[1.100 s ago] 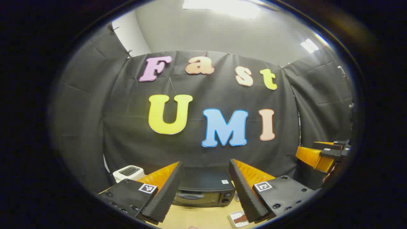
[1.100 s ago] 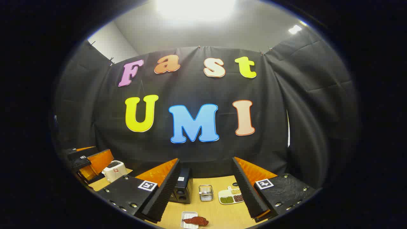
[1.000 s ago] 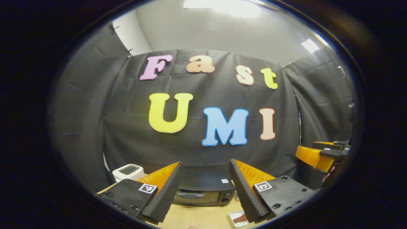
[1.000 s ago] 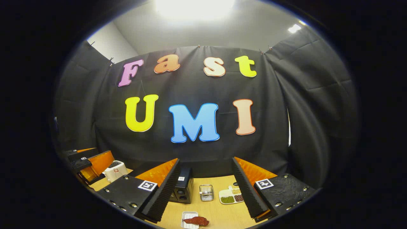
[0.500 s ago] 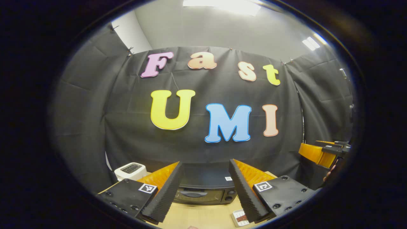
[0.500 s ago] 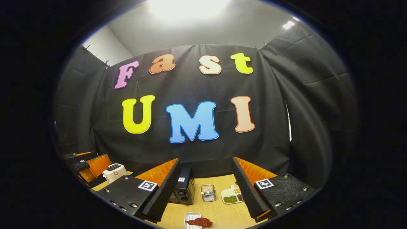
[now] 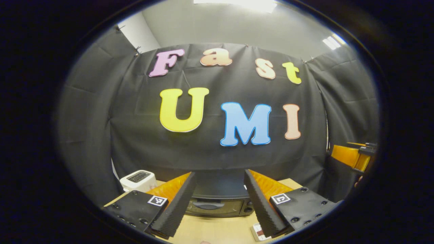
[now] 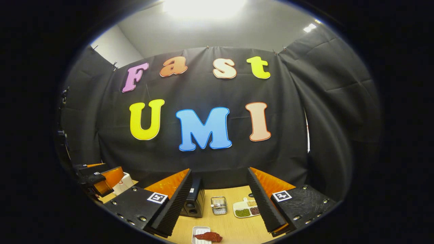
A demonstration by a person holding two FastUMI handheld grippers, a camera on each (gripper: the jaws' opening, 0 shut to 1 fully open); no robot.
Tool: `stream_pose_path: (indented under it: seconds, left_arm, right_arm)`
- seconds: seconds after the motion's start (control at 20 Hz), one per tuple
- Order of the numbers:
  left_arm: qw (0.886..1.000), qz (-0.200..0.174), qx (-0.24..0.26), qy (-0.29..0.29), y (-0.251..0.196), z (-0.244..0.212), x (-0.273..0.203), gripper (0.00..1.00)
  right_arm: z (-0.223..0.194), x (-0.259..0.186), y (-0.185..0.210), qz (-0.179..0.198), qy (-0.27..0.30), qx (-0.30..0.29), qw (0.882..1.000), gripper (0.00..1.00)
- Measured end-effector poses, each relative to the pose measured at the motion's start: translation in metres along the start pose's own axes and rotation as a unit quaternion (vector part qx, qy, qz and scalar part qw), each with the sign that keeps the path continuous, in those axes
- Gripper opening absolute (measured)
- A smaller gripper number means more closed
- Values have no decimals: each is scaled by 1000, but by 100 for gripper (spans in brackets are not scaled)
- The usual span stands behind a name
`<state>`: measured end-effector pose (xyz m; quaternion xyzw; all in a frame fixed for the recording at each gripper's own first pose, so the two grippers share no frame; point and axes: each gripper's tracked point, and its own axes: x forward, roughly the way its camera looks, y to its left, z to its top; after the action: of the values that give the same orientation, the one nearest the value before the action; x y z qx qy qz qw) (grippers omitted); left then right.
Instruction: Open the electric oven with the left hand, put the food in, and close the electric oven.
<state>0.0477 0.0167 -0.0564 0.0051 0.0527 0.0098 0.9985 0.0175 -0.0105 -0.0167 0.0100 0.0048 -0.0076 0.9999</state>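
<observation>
Ahead of left gripper (image 7: 219, 206), fingers apart: oven (image 7: 217, 205), door shut, nearer than a second ago | I've closed in on its handle | right gripper (image 8: 219, 203) spread, empty | food (image 8: 208, 236) on tray right of oven

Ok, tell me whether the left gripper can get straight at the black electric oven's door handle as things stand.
Probably yes: the left gripper is open and aimed at the oven's door handle, with bare wooden table between them.
</observation>
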Motion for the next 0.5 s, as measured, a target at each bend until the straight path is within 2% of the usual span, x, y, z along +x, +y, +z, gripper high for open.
stream_pose_path:
  seconds: [0.05,0.1,0.25,0.35,0.4,0.5]
  left_arm:
    - [1000,-3,-5,11,1,-10,7,99]
    - [1000,-6,-10,25,2,-21,15,92]
    - [998,-12,-15,52,6,-40,41,99]
    - [997,-11,-14,69,14,-57,60,99]
    - [997,-10,-17,78,17,-65,70,95]
    - [995,-10,-19,96,22,-83,91,99]
  right_arm:
    - [-1,1,-2,0,2,-2,1000,96]
    - [-1,1,-3,-1,3,-3,1000,96]
    - [-5,3,-7,-7,8,-8,1000,96]
    - [-10,5,-8,-10,16,-12,1000,96]
    - [-12,5,-8,-12,20,-15,1000,96]
    - [-14,6,-9,-15,25,-23,999,96]
